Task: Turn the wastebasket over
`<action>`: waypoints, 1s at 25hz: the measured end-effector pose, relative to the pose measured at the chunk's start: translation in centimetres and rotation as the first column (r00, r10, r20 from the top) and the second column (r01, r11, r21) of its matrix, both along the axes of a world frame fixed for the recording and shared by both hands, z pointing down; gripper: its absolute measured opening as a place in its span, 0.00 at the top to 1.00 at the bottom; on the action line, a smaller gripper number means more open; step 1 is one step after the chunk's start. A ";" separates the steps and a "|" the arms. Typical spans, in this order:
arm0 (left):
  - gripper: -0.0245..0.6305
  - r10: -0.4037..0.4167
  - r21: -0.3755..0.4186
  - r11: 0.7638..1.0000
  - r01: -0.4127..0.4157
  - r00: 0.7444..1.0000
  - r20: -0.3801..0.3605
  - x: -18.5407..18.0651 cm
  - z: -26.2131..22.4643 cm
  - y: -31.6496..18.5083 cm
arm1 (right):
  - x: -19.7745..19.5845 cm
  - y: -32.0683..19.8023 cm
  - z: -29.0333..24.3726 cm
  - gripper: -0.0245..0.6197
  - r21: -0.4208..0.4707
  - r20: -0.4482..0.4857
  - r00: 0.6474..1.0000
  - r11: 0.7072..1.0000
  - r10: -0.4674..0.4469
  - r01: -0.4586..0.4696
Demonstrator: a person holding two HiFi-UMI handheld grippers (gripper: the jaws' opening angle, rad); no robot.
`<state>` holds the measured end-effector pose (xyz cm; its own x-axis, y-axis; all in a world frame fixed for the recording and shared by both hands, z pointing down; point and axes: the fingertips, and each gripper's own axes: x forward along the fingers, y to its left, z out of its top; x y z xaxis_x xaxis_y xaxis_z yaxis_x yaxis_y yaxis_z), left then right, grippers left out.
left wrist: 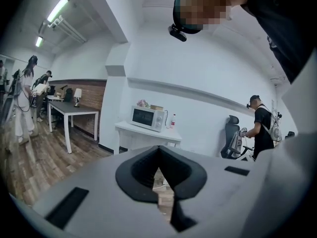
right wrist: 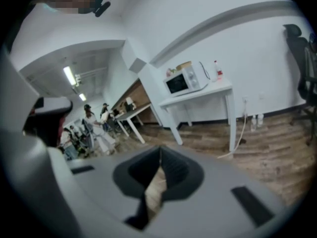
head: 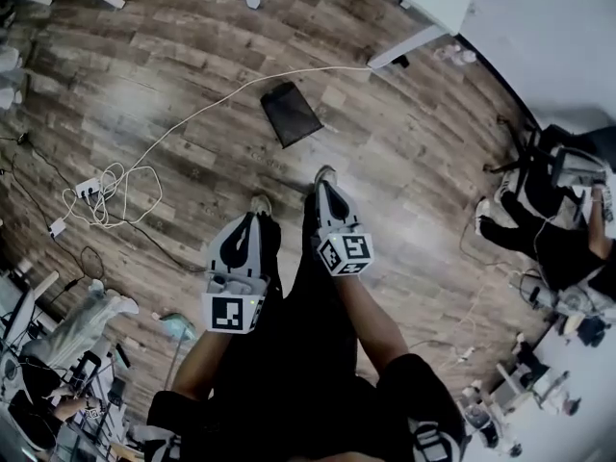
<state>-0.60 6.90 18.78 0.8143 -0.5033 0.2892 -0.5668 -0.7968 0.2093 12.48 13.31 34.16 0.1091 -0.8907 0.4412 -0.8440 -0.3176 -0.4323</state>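
We see both grippers held low in front of the person, over a wooden floor [head: 192,56]. In the left gripper view, the left gripper [left wrist: 159,152] has its jaws together with nothing between them; only a sliver of floor shows through the gap below the tips. The right gripper [right wrist: 160,155] is the same in its own view: jaws together and empty.

In the head view, the left gripper [head: 255,221] and right gripper [head: 327,189] both point away from the person, just above the shoes. The wastebasket [head: 291,114] is a dark shape on the floor ahead of both grippers, well apart from them and touched by neither. We cannot tell which way up it is. A white cable [head: 192,123] runs just beside it toward a power strip [head: 89,189].

For writing, the left cube [head: 231,313] and right cube [head: 346,252] carry black-and-white square markers with no letters. A microwave [left wrist: 146,118] sits on a white table [left wrist: 148,133] with a bottle [left wrist: 173,121] beside it. Print on the microwave and on the bottle label is too small to read. An office chair [left wrist: 231,138] stands right of the table, and a person in black [left wrist: 261,128] stands just beside it.
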 end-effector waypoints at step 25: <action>0.91 -0.099 -0.106 0.989 0.104 0.994 0.049 3.4 18.7 -7.2 | 3.9 -5.3 35.9 0.91 -0.318 0.114 0.993 0.948 0.027 0.010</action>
